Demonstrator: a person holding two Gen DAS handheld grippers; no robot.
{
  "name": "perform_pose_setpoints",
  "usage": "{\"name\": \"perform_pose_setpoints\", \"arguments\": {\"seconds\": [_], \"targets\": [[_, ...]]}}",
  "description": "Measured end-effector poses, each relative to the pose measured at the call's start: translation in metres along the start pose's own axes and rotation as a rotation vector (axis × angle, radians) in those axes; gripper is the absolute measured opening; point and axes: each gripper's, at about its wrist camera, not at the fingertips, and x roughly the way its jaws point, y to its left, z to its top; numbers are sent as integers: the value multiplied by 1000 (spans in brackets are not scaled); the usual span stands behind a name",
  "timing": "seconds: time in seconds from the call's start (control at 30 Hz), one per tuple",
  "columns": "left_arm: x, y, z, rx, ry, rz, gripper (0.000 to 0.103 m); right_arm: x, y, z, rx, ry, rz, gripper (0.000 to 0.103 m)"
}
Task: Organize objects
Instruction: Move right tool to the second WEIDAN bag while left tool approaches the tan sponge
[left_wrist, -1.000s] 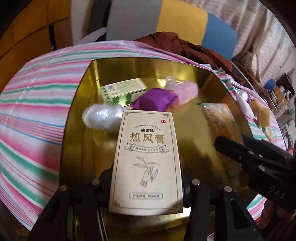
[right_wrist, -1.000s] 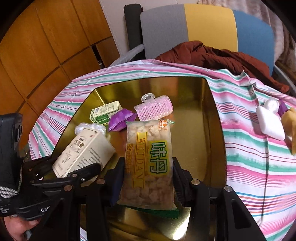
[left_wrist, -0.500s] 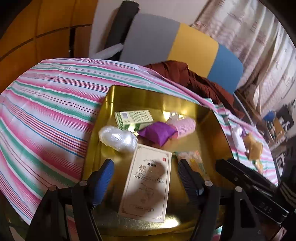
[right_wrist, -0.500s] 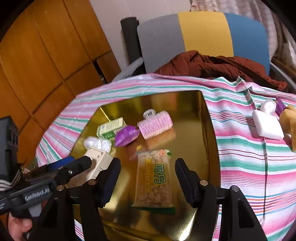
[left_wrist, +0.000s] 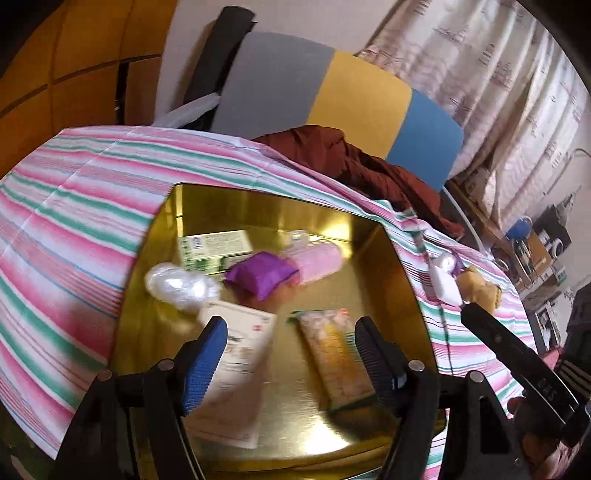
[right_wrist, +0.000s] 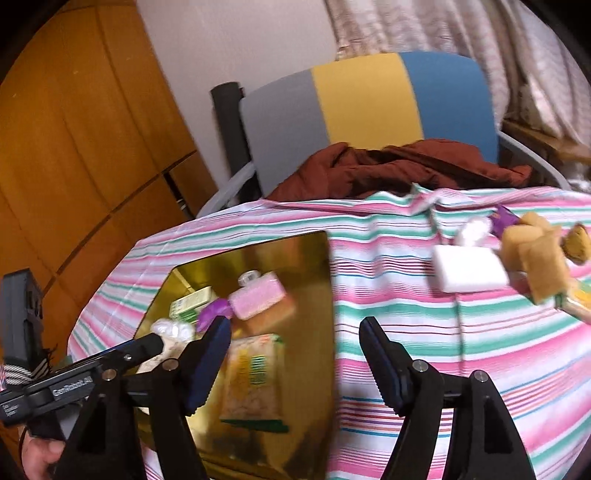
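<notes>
A gold tray (left_wrist: 332, 229) (right_wrist: 314, 295) lies on the striped cloth. In it lie a beige box (left_wrist: 236, 373), a snack packet (left_wrist: 336, 362) (right_wrist: 255, 380), a green-white box (left_wrist: 214, 247), a purple pouch (left_wrist: 258, 275), a pink brush (left_wrist: 317, 258) (right_wrist: 258, 301) and a clear plastic wad (left_wrist: 181, 286). My left gripper (left_wrist: 291, 358) is open and empty above the tray's near half. My right gripper (right_wrist: 295, 362) is open and empty above the tray's right edge. A white block (right_wrist: 469, 267), tan biscuits (right_wrist: 535, 254) and a purple wrapper (right_wrist: 504, 218) lie on the cloth to the right.
A chair (left_wrist: 332, 92) with grey, yellow and blue back stands behind the table, a brown garment (right_wrist: 399, 170) on its seat. Wooden panels (right_wrist: 74, 147) are at left. Curtains and shelves with clutter (left_wrist: 535, 240) are at right.
Both grippers opened, leaving the beige box and the snack packet in the tray, then drew back and up. The right gripper has swung right toward the items on the cloth.
</notes>
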Motion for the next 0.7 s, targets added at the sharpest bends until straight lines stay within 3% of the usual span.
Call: {"name": "perform_pose_setpoints", "arguments": {"seconds": [0.53,0.7], "targets": [[9,-90,-15,216,49,-148,73,-26,-107,-14,106,-1,-174,74],[11,-115,-25,291,63,-162,73,-34,-155,3,124,-26,-271,75]]}}
